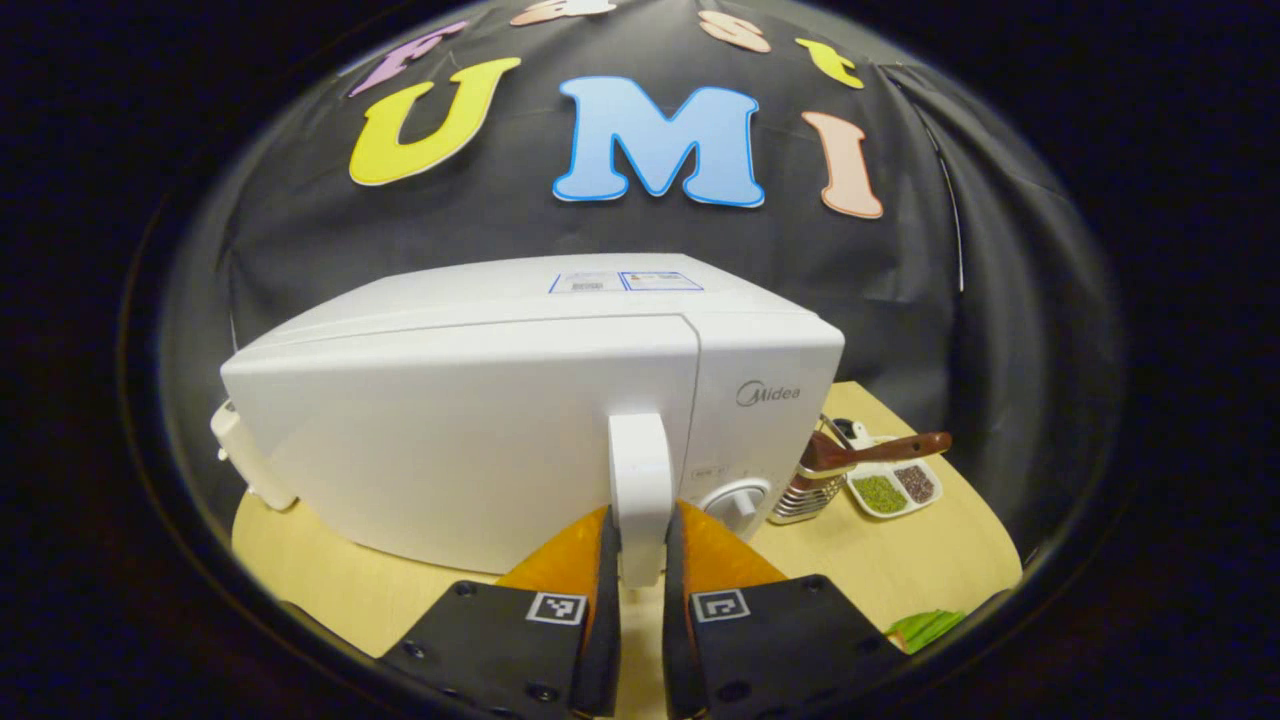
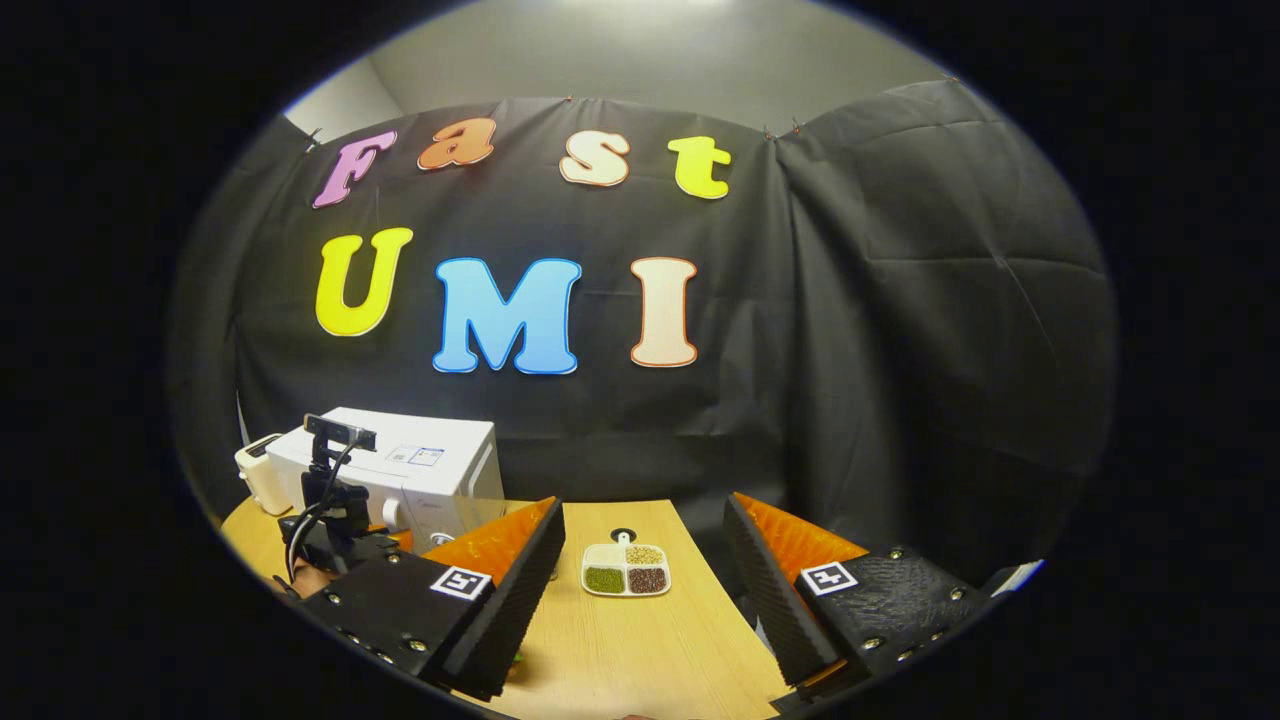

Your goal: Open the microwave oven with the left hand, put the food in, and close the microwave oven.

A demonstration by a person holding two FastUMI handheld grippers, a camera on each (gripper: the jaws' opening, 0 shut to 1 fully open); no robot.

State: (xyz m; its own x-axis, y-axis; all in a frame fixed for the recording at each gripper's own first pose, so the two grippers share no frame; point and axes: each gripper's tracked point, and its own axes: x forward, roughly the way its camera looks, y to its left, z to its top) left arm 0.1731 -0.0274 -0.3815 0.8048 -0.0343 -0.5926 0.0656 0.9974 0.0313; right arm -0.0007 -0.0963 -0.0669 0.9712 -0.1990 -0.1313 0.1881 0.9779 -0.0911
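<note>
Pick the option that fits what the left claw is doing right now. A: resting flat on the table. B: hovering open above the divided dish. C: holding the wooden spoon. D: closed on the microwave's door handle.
D: in the left gripper view, the left claw has a finger pressed on each side of the white door handle of the microwave, whose door is not yet open.

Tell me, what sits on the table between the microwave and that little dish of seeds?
In the left gripper view, a ribbed metal holder with a brown-handled utensil stands between the microwave and the seed dish.
</note>
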